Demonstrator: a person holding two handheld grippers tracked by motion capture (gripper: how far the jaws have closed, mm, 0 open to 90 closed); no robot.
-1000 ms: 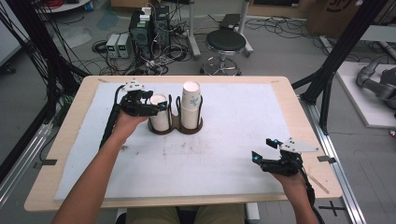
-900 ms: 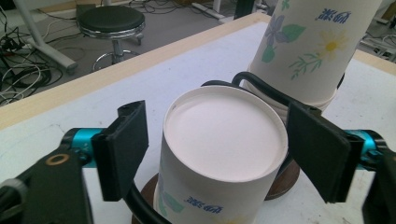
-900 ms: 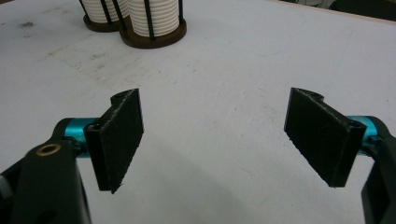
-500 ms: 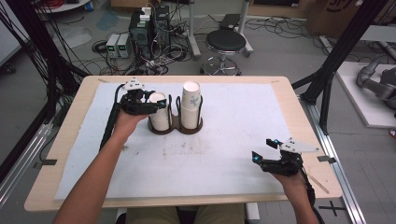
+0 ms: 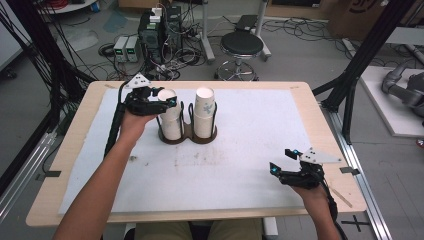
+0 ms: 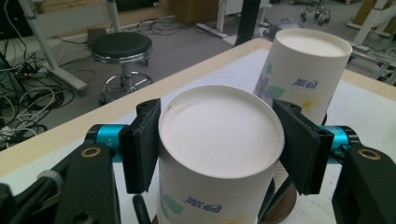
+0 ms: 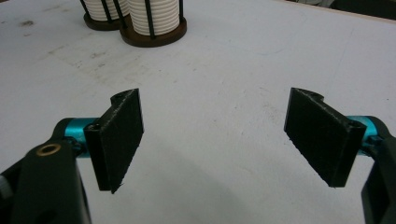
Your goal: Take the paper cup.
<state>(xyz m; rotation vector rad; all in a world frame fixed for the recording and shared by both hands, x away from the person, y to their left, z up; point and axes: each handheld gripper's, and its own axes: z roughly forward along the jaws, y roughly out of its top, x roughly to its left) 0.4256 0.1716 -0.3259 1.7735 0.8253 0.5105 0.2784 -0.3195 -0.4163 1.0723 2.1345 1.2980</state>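
The top paper cup (image 6: 219, 154) of the left stack is clamped by the left gripper (image 5: 159, 102) – jaws just closed – its axis upright, removal straight toward twelve o'clock – the right gripper (image 5: 286, 161) gapes idle.

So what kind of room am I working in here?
Most likely a robotics lab or workshop: electronics boxes with tangled cables on the floor, a black frame strut, and a stool behind the table.
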